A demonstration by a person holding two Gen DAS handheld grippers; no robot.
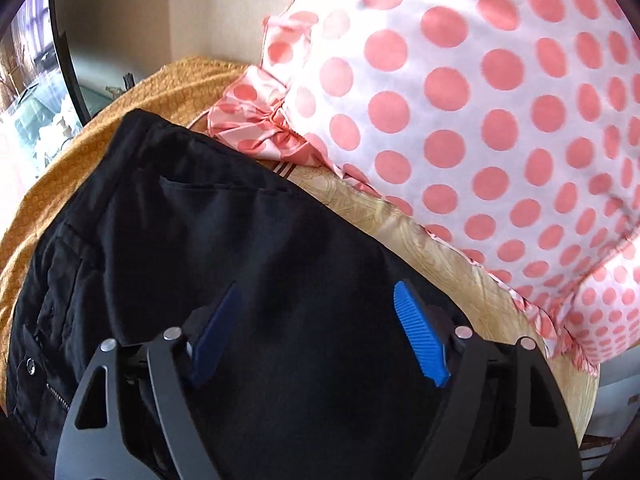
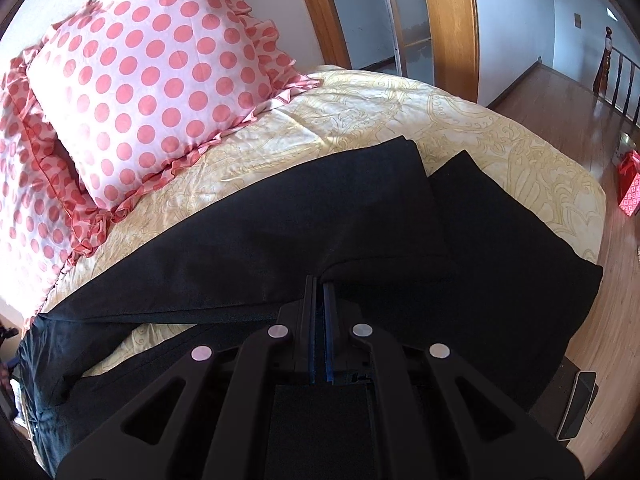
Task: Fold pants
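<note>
Black pants (image 1: 224, 240) lie on the bed, waist end with pocket, button and zipper at the left of the left wrist view. My left gripper (image 1: 316, 292) is open just above the fabric, blue fingers (image 1: 420, 336) spread apart, holding nothing. In the right wrist view the pants (image 2: 320, 220) stretch across the bed with the two legs ending at the right. My right gripper (image 2: 319, 280) is shut on a fold of the near pant leg, which is lifted at the fingertips.
Polka-dot pillows (image 1: 480, 92) (image 2: 160, 80) lie at the head of the cream patterned bedspread (image 2: 400, 108). An orange blanket (image 1: 48, 200) lies beyond the waist. A wooden door frame (image 2: 452, 20), wood floor, red gift bag (image 2: 632, 188) and phone (image 2: 576, 404) are to the right.
</note>
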